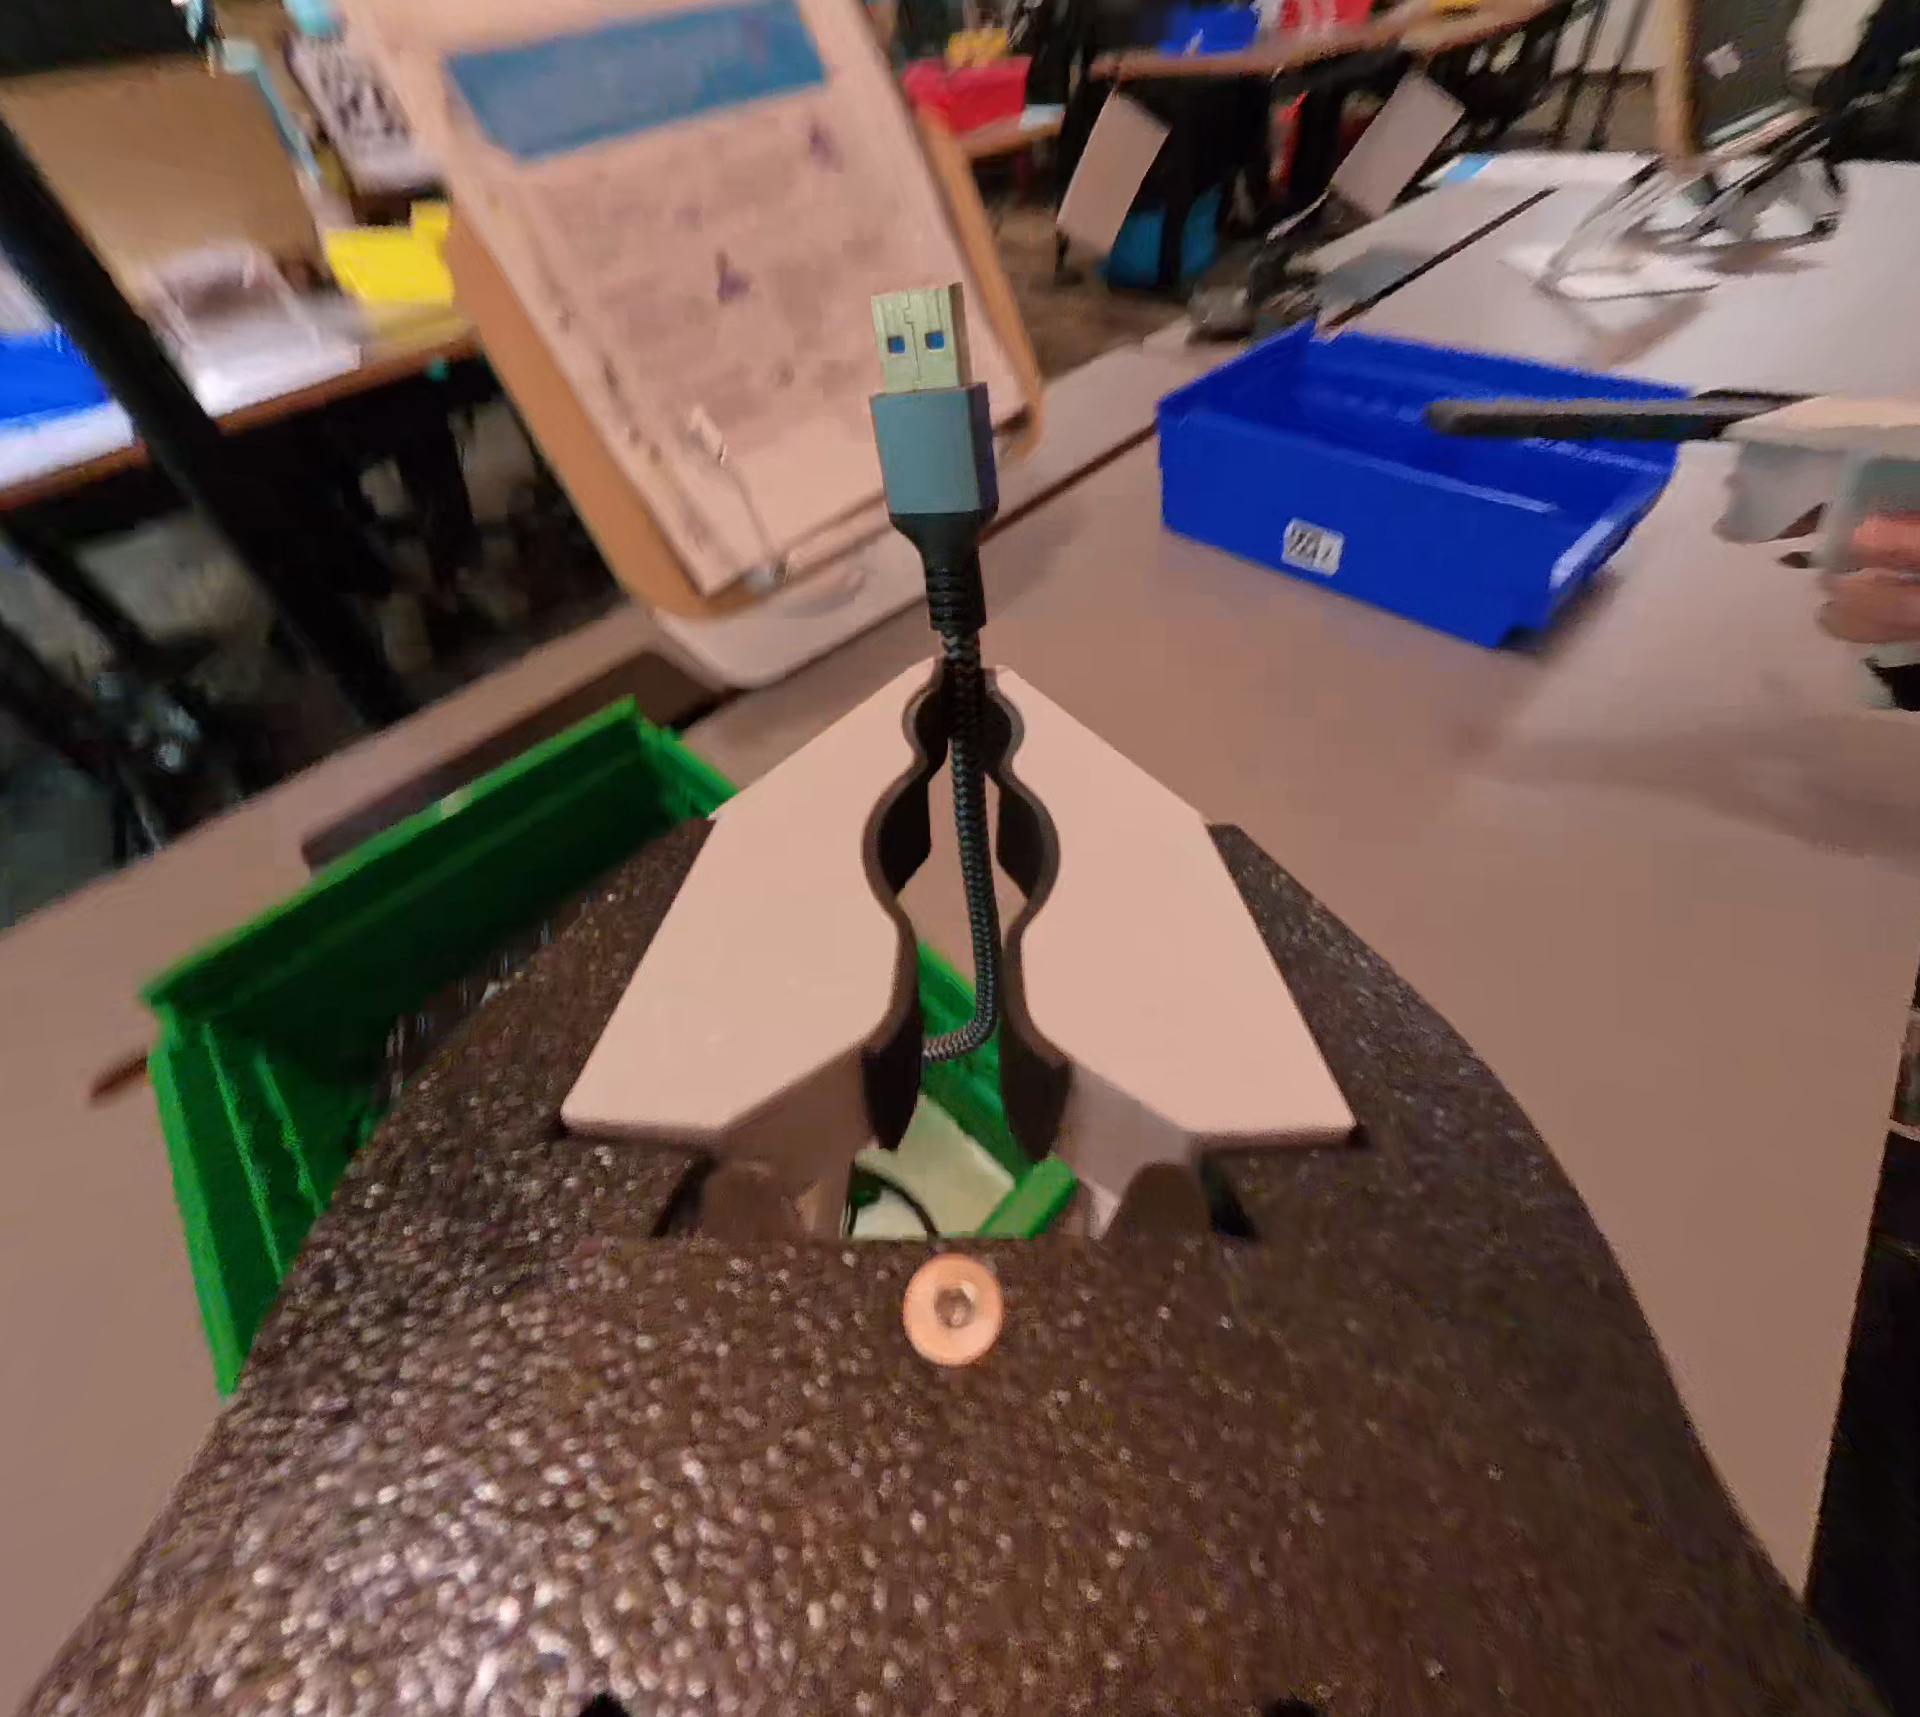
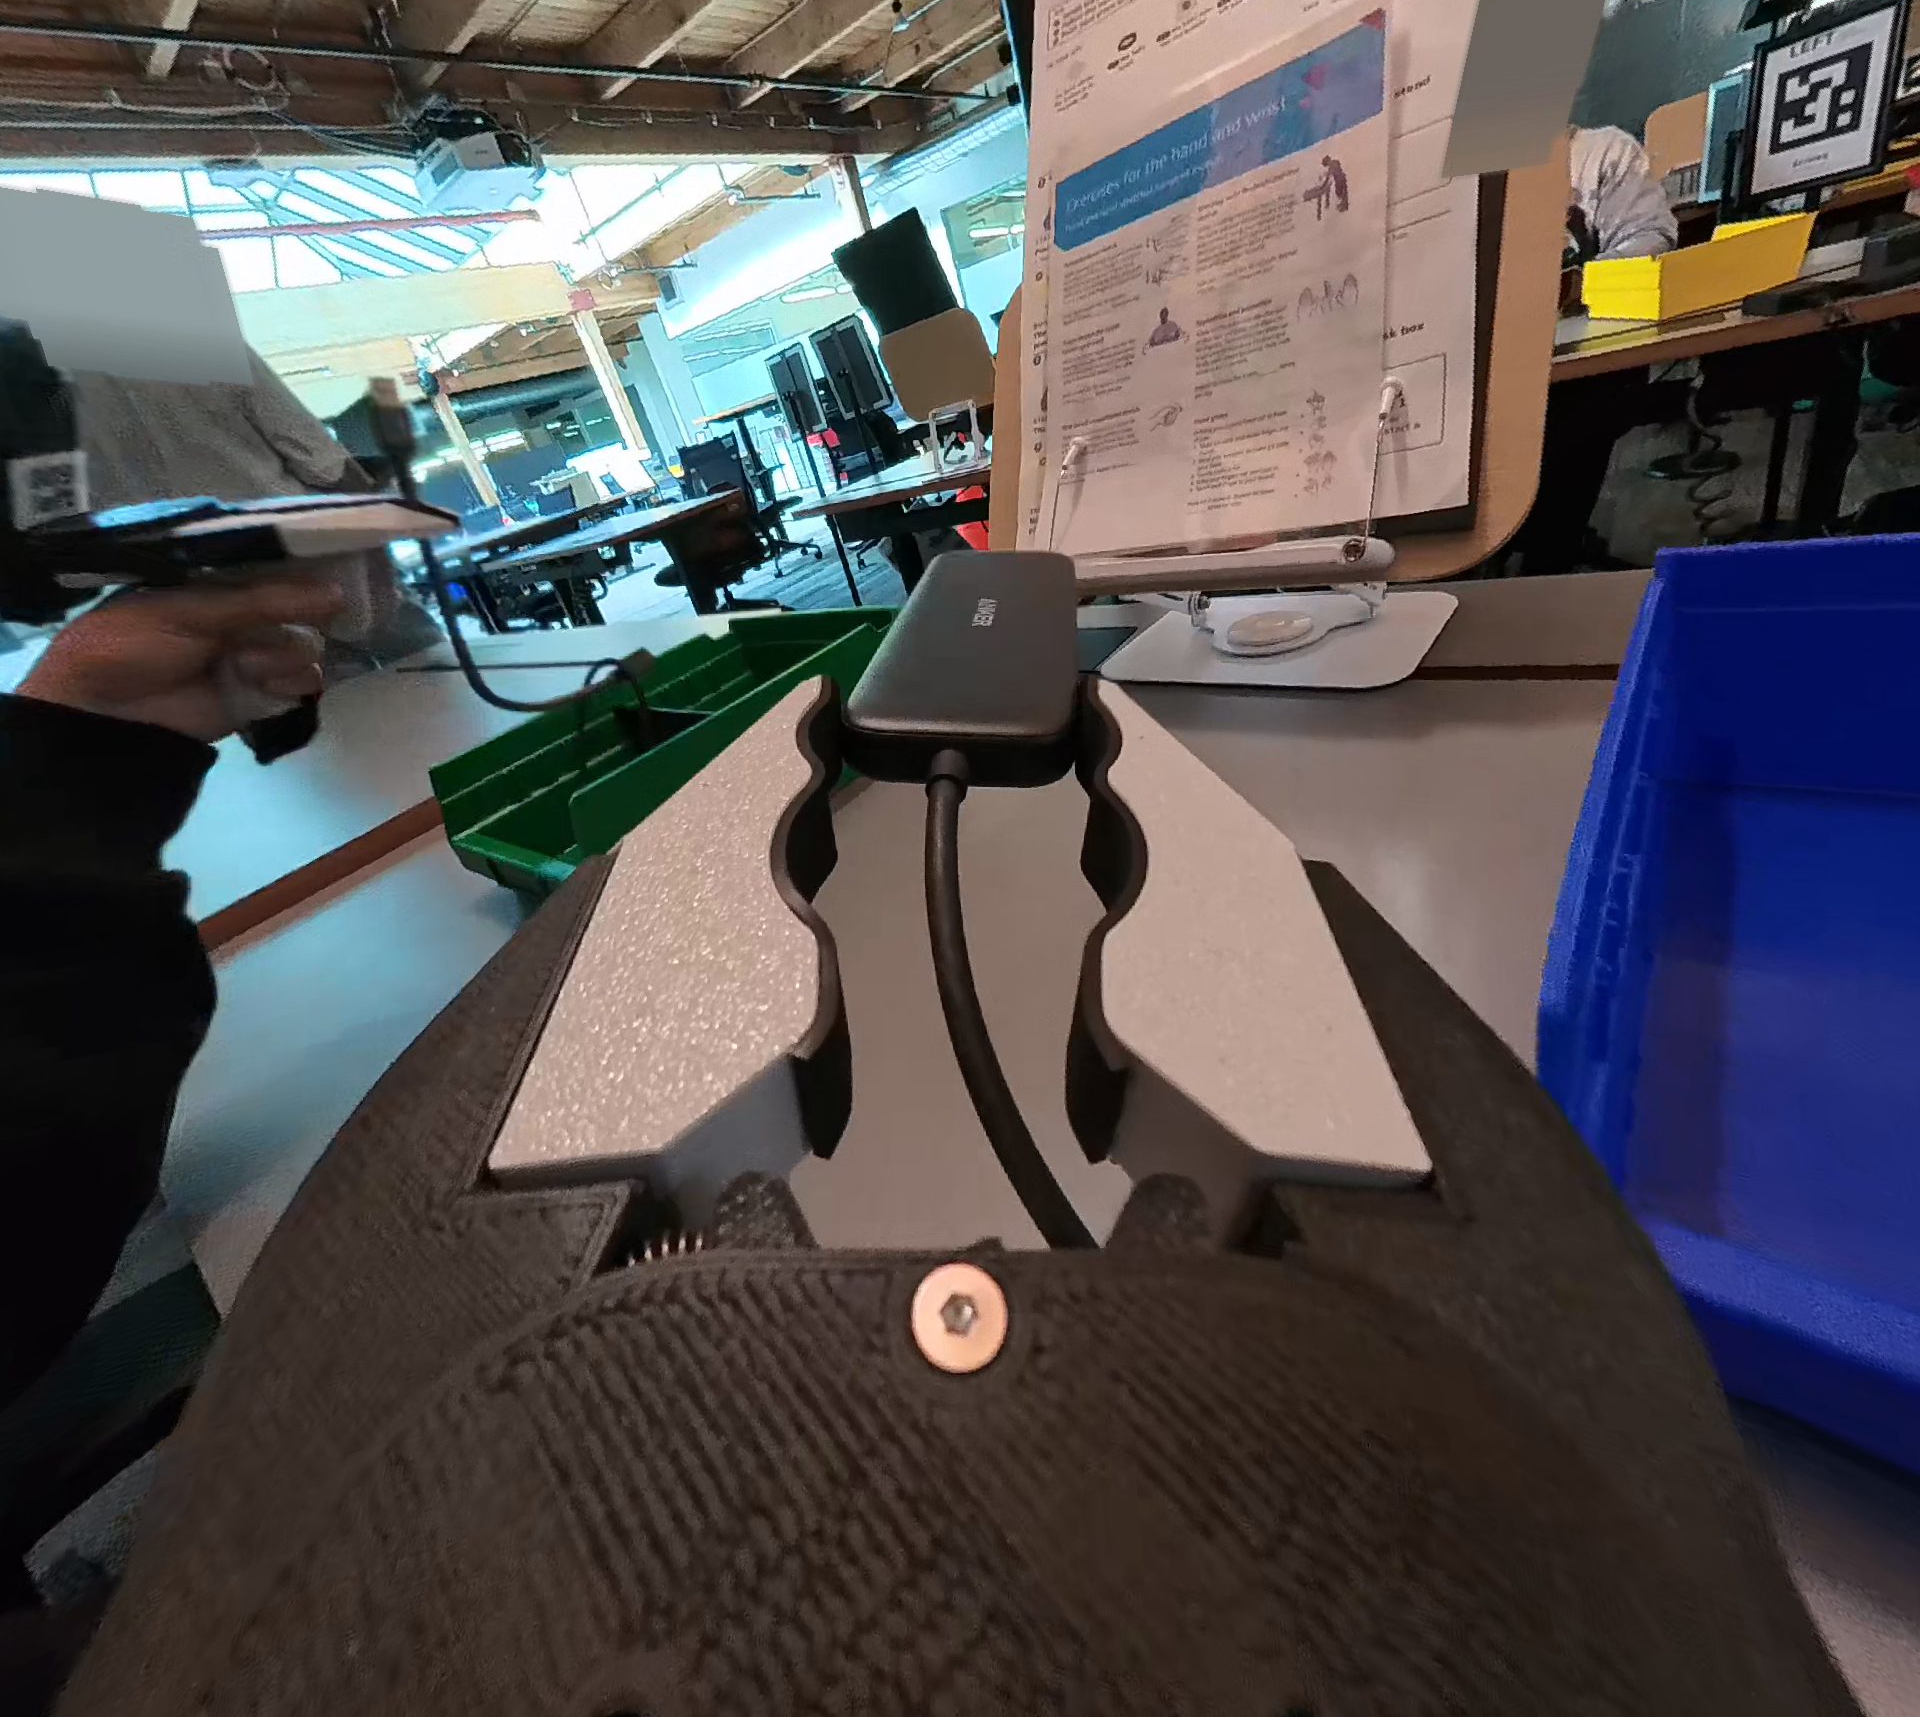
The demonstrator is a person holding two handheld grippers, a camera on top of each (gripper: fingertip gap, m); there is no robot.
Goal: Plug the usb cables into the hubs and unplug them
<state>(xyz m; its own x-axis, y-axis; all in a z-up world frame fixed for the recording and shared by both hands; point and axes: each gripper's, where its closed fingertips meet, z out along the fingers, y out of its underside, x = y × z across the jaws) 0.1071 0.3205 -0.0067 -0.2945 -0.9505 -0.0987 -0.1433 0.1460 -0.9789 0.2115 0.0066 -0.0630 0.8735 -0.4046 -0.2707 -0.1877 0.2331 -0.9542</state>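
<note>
My left gripper is shut on a braided black USB cable. Its grey plug sticks out upright beyond the fingertips, metal end forward. My right gripper is shut on a dark grey USB hub, gripped at its near end; the hub's own black cord runs back between the fingers. The left gripper also shows at the left of the right wrist view, held in a person's hand, with the cable hanging down into the green bin. The right gripper and hub show blurred at the right of the left wrist view.
A green bin sits under the left gripper, also in the right wrist view. A blue bin stands on the grey table; it is close at the right. A document stand with printed sheets is behind.
</note>
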